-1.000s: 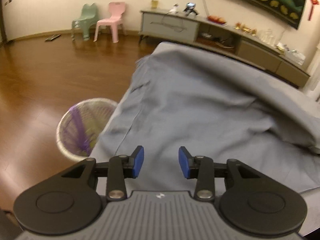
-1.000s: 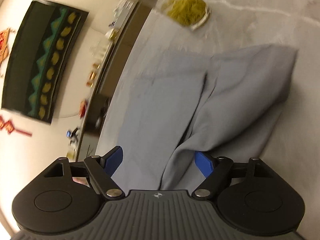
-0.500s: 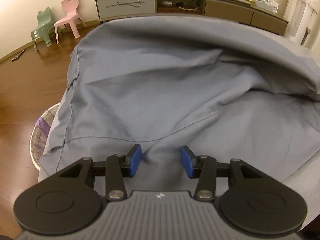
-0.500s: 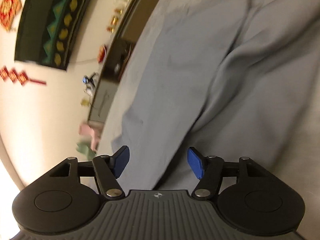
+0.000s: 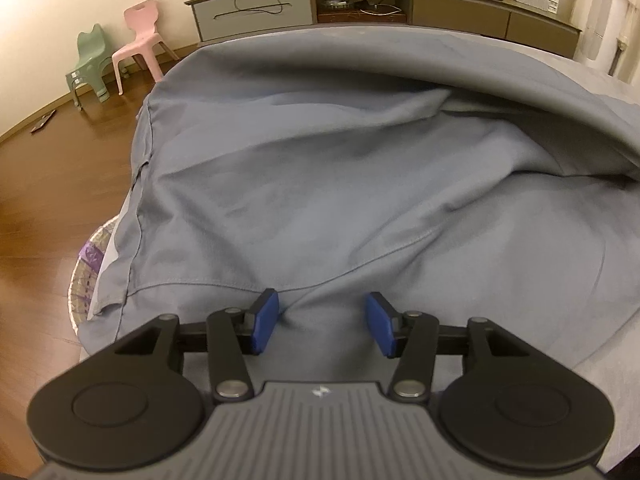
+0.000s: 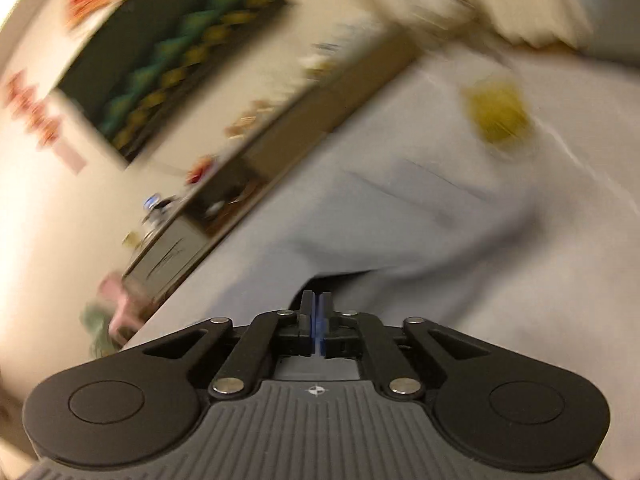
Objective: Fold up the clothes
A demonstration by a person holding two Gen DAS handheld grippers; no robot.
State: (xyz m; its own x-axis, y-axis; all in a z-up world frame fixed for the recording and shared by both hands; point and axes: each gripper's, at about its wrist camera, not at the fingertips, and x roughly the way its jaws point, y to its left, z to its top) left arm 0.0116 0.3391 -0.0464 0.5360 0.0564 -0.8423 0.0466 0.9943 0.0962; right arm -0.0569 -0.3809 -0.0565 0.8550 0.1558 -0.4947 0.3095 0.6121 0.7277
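**Right jaws pinched together, left jaws spread over the grey cloth**

Now the left gripper [image 5: 322,322] is hanging low over a grey-blue garment [image 5: 340,184], its blue pads [image 5: 264,320] standing apart with a raised wrinkle of the cloth lying between them; the pads are not pressing on it. These jaws have just been opening a little further. The garment is lying spread across a pale tabletop [image 5: 616,80], with a stitched hem running across it just ahead of the pads and one thick fold arching over its far side. Its left edge is hanging over the table's side, above a woven basket [image 5: 86,276] standing on the wooden floor [image 5: 60,184].

Seen through the right wrist camera, which is badly blurred, the right gripper [image 6: 317,322] is showing its pads brought nearly together after having just been closing; the garment [image 6: 400,220] is rising right at the tips, but whether cloth is pinched between them cannot be told. A blurred yellow-green thing [image 6: 498,114] is sitting farther off on the table.

Behind, a pink chair [image 5: 138,40] and a green chair [image 5: 88,64] are standing side by side against the wall, near a long low cabinet [image 5: 380,8]. Only a small white emblem is showing on each gripper body; no writing is readable anywhere.
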